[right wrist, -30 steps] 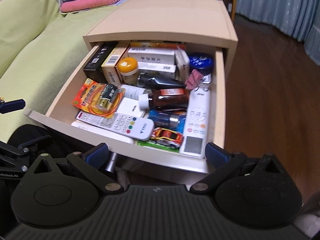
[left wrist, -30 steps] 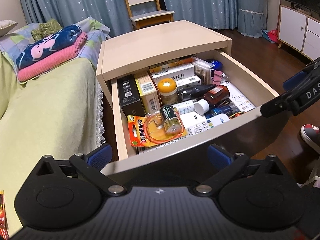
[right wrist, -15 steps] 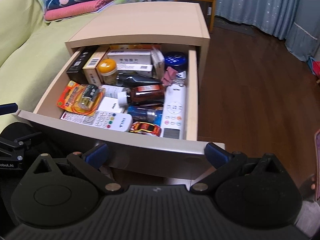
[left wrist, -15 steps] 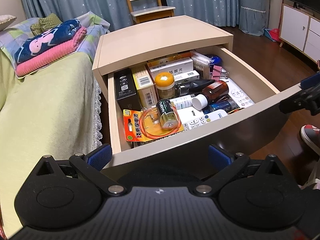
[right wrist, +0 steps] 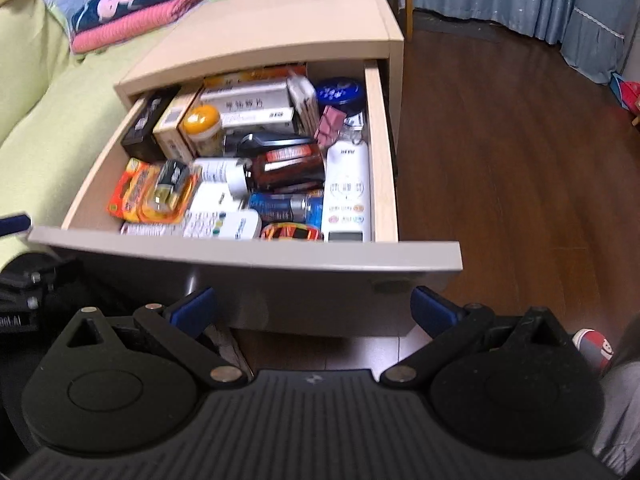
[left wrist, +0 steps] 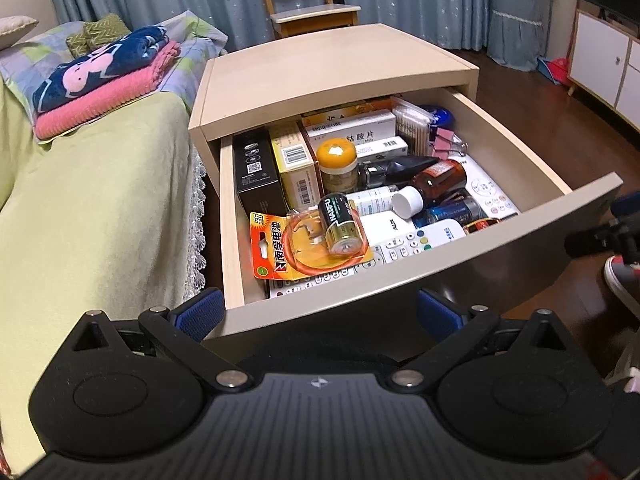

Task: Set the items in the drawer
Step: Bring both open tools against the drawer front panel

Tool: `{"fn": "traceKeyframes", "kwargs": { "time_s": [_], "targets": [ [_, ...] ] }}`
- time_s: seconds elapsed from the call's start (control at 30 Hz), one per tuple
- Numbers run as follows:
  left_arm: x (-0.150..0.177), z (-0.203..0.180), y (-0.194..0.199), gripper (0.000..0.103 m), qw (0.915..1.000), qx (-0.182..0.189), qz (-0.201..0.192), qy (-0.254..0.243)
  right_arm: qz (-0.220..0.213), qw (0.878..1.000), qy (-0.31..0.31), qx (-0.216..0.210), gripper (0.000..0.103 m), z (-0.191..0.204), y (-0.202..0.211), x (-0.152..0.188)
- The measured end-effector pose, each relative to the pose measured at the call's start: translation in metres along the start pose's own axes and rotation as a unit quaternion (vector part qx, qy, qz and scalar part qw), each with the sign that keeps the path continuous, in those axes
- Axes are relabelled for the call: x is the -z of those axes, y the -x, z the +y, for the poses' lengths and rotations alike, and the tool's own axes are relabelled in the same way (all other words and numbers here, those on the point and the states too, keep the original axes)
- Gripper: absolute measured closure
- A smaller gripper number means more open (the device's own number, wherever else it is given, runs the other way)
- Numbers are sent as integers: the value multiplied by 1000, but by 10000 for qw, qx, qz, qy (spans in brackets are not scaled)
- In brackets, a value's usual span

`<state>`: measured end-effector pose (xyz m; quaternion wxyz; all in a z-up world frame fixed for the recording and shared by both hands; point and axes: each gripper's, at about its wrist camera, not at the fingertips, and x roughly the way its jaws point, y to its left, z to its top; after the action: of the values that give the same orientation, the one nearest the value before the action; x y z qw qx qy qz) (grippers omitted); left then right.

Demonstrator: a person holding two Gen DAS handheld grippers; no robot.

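In the open drawer [left wrist: 500, 236] the battery pack [left wrist: 308, 242] lies at the front left on a remote [left wrist: 412, 240], boxes [left wrist: 276, 164] stand along the back, bottles [left wrist: 436, 180] lie in the middle, and a second remote [right wrist: 347, 192] runs along the right wall.

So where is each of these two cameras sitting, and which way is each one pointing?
Left wrist view: rides on the left claw, low before the drawer front, facing the open drawer with the bed at its left; the right claw pokes in at the right edge.
Right wrist view: rides on the right claw, facing the drawer with bare floor at its right; a shoe shows.
Both share the drawer, battery pack and white remotes.
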<state>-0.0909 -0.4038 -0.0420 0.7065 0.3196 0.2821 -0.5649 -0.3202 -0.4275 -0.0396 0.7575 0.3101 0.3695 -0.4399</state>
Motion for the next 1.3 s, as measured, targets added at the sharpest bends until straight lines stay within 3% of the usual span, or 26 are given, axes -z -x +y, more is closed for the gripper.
{"fn": "traceKeyframes", "kwargs": {
  "time_s": [0.27,1.3],
  "targets": [
    [-2,1,-5,1,10000,28,40,58,-155,9992,-355,48,0,-2,-4,1],
    [4,-1,-5,1,9995,-23,137,274,-336,9982,-487,0,1,6,-5,11]
  ]
}}
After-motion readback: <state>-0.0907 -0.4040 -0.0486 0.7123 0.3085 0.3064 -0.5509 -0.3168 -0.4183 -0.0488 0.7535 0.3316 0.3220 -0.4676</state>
